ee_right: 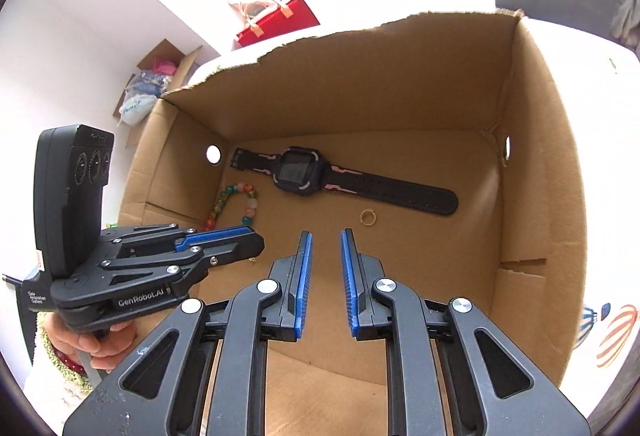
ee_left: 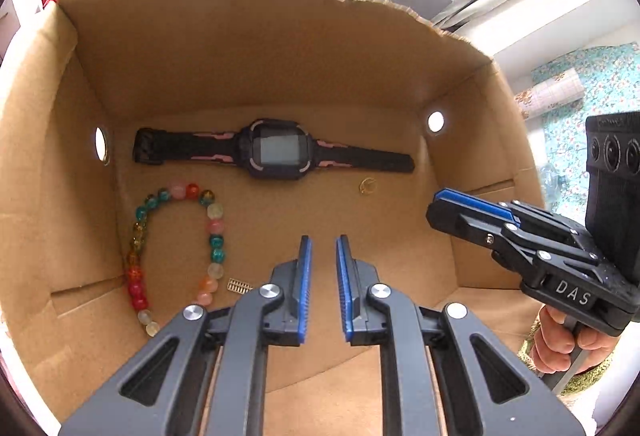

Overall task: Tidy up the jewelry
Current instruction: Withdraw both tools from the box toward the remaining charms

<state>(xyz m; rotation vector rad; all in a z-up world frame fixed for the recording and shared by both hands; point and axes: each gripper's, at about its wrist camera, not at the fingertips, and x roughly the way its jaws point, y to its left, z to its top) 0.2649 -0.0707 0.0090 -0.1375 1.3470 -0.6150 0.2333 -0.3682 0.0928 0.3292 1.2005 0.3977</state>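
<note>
Inside an open cardboard box (ee_left: 260, 56) a black and pink smartwatch (ee_left: 278, 150) lies flat along the far wall. A bracelet of coloured beads (ee_left: 136, 248) curls at the left, with a small gold ribbed piece (ee_left: 239, 286) beside its near end. A gold ring (ee_left: 362, 188) rests right of centre. My left gripper (ee_left: 324, 240) hangs over the box floor, open by a narrow gap, holding nothing. My right gripper (ee_right: 326, 234) points in beside it, also narrowly open and empty, short of the ring (ee_right: 361, 217) and the watch (ee_right: 298, 172).
The box walls (ee_right: 528, 156) rise on all sides, with round holes left and right. A person's hand (ee_left: 560, 340) grips the right tool. A red bag (ee_right: 280, 20) and another carton (ee_right: 160, 76) stand beyond the box. Flowered cloth (ee_left: 580, 96) lies at the right.
</note>
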